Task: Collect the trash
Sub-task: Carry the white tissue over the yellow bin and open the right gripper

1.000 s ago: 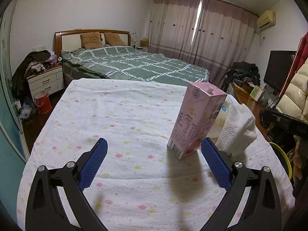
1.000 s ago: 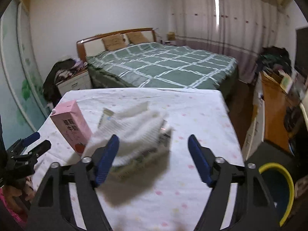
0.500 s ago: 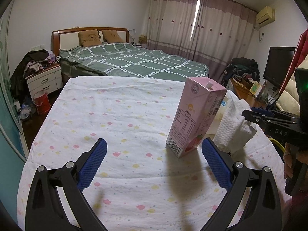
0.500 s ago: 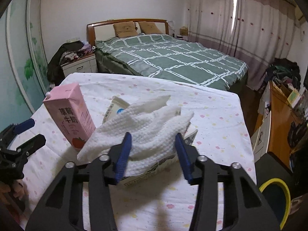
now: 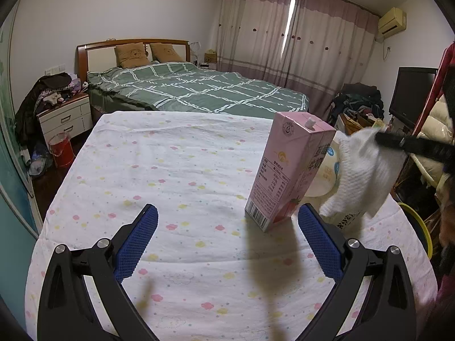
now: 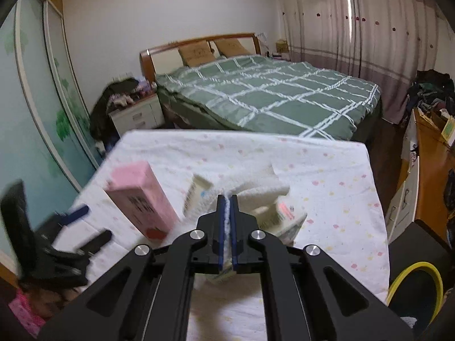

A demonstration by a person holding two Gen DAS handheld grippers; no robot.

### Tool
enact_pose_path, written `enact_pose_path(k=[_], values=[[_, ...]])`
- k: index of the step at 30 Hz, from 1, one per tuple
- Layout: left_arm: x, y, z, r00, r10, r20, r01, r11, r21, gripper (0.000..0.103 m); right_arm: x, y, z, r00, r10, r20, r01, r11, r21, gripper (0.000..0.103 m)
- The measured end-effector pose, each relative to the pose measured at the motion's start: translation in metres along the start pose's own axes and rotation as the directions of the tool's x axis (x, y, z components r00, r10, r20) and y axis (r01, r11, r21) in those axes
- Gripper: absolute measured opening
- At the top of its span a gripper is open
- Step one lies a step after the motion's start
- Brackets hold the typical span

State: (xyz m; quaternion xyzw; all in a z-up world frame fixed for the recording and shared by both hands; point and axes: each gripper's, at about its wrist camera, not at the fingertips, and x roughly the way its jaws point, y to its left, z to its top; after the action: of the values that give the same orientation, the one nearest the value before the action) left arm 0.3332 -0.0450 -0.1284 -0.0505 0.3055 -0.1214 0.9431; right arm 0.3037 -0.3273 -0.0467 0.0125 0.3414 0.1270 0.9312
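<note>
A pink milk carton (image 5: 287,176) stands upright on the table with the flowered cloth (image 5: 170,170). Behind it to the right lies a cream carton (image 5: 327,173) draped by a white paper towel (image 5: 361,179). My left gripper (image 5: 227,236) is open and empty, low in front of the pink carton. My right gripper (image 6: 226,213) is shut on the white paper towel (image 6: 256,187), with the towel pinched between its blue pads. In the right wrist view the pink carton (image 6: 142,196) stands to the left and the cream carton (image 6: 284,218) lies under the towel.
A bin with a yellow rim (image 6: 415,287) stands on the floor by the table's right side. A green bed (image 5: 199,91) lies beyond the table. A white nightstand (image 5: 65,119) and a red bucket (image 5: 59,150) are at the left.
My right gripper has closed fully on the white paper towel and lifted its edge. My left gripper has stayed open and nearly still.
</note>
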Motion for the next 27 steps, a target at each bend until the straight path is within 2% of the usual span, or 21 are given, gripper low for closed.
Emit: enact_pose_path(k=[10,18,27], values=[[0.001,0.0,-0.001,1.0,0.002,-0.005,-0.002,1.0,-0.006,0.097,-0.054,-0.012,0.036,0.991,0.043,0.128,-0.05,0.997,0.051,0.003],[0.001,0.0,-0.001,1.0,0.002,-0.006,-0.002,1.0,-0.007,0.097,-0.079,-0.019,0.055,0.983,0.024,0.18,-0.032,0.999,0.042,0.003],[0.002,0.001,-0.002,1.0,0.003,-0.006,-0.003,1.0,-0.005,0.097,-0.117,-0.044,0.054,0.97,-0.02,0.244,0.0,0.997,0.083,0.003]])
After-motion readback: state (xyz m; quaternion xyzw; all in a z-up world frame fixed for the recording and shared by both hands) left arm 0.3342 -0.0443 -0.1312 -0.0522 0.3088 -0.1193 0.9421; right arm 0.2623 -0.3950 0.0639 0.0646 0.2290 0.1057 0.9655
